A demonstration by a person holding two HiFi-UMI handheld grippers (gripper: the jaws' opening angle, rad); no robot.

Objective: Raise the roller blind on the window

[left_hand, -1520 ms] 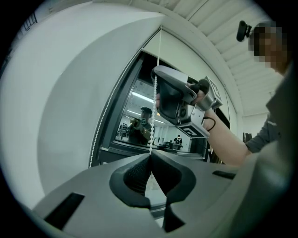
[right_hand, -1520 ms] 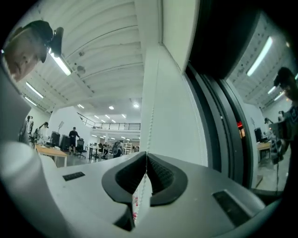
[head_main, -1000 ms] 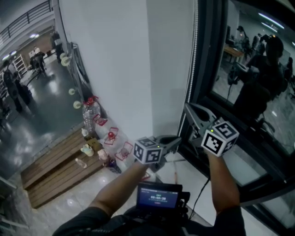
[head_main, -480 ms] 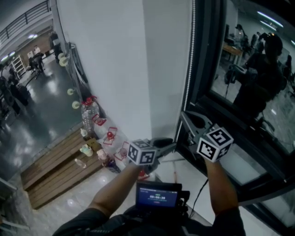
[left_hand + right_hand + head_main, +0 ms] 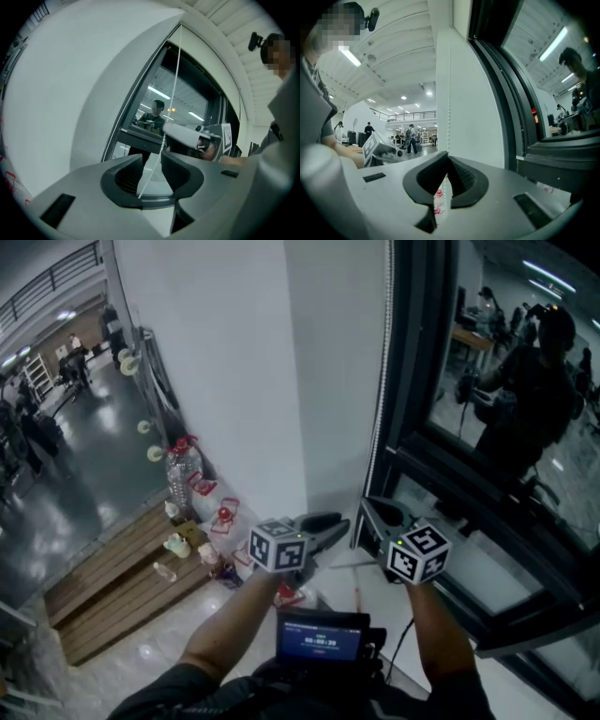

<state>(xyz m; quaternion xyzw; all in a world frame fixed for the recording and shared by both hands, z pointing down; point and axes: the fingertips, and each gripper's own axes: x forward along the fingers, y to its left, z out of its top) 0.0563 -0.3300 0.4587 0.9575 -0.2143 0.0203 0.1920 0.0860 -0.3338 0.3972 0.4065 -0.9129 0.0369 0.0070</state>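
The bead chain (image 5: 382, 381) runs off the top edge of my head view. The clutter around the water bottle (image 5: 181, 474) on the wooden platform (image 5: 103, 587) is too small for me to name.

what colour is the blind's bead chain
White; the bead chain shows best in the left gripper view.

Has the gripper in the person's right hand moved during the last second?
Yes. The right gripper, shut on the bead cord, has come down: it now sits lower against the dark window frame.
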